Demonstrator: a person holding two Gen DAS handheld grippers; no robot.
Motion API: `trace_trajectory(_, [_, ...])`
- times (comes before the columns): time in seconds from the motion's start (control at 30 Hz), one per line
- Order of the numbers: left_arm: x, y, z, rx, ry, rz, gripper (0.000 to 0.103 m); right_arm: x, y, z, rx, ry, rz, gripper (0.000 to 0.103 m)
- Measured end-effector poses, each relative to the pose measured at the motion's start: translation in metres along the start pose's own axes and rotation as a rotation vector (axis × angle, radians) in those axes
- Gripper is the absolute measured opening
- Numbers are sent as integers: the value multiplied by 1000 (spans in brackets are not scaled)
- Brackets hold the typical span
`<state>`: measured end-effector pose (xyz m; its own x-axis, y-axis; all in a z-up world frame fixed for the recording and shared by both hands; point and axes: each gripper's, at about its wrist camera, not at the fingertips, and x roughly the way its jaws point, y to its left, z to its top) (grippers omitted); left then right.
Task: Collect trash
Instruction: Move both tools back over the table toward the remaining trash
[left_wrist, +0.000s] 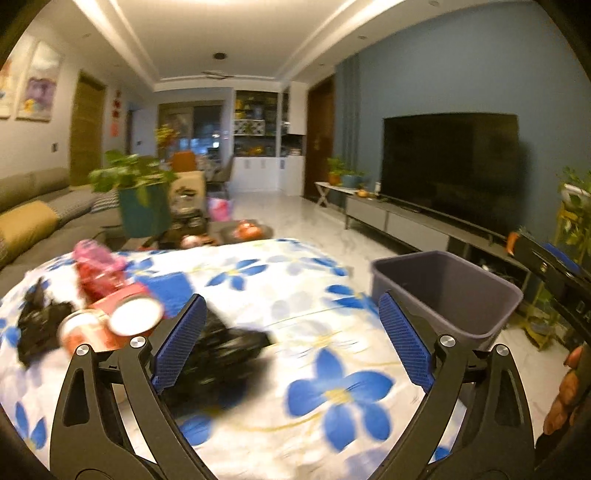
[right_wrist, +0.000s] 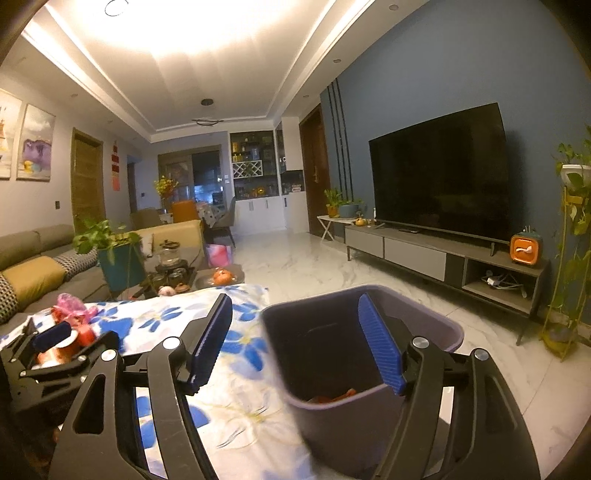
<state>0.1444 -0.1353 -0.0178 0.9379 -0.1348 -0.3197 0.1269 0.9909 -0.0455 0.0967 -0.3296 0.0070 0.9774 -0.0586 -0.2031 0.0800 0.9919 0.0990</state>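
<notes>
On the flowery cloth, close to the left claw, lies a black bag, soft and crumpled. The claw's fingers are wide apart, with nothing in them. Its blue pads look bumpy, good for gripping.

The next job is probably to pick up more trash. To do it well, bring the pads down on both sides of the bag, at a thick bunched part. Thin plastic slips, so squeeze firmly. Lift it clear of the cloth so the cloth does not get dragged.

A bit farther left sit round red cans with pale ends. They look hard and smooth, and could roll. Past them is a crinkly pink wrapper and another black scrap.

The right claw is over the bin, apart too, holding nothing. The bin is gray plastic with smooth, sloping walls. Something orange lies at its bottom.
</notes>
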Motion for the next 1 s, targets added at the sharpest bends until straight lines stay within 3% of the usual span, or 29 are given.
trace_trajectory(0.53, [-68,113,-20,-110,-9,249,95,-32,85,-25,-36,34,121,73])
trace_trajectory(1.0, [-78,164,-35,-175,5,345,95,11,159,-54,-87,150,220,73])
